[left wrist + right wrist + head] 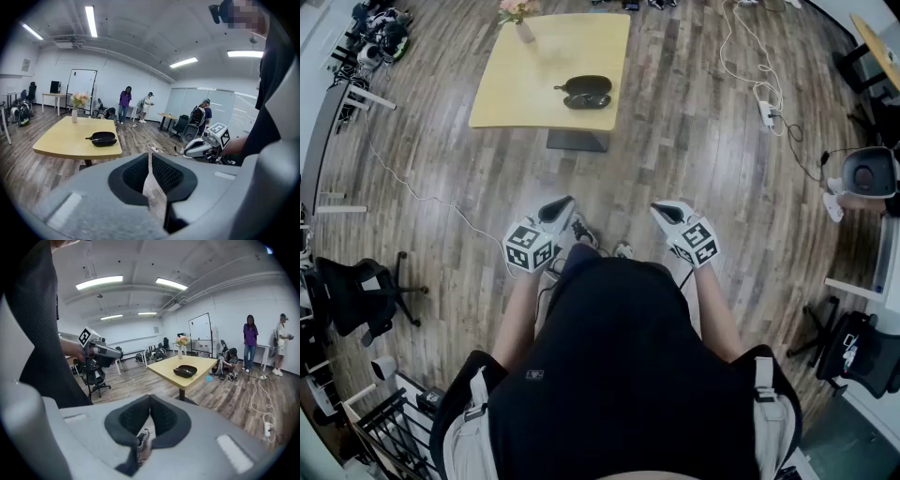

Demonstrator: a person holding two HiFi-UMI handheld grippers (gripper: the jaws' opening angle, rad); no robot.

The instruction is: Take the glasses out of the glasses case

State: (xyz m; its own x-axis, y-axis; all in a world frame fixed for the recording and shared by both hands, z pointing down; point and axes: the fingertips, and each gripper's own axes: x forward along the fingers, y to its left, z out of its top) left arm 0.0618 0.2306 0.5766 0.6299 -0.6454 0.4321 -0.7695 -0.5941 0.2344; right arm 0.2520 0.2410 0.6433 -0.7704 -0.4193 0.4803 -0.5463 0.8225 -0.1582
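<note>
Jaws pressed together on left gripper (148,158), nothing between. Same on right gripper (150,400): pads meeting, empty. Both held low at the waist, pointed toward table (534,80), well apart from it. Case (587,92) lying dark on the table, toward its near edge, seemingly open; glasses not clearly made out. Nothing done yet, by the look of it: approach, reach in, lift out, all left.

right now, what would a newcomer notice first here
The yellow table bears a black case near its right edge and a flower vase at its far left corner. Well short of it, the left gripper and right gripper are held close to the person, jaws shut and empty.
</note>
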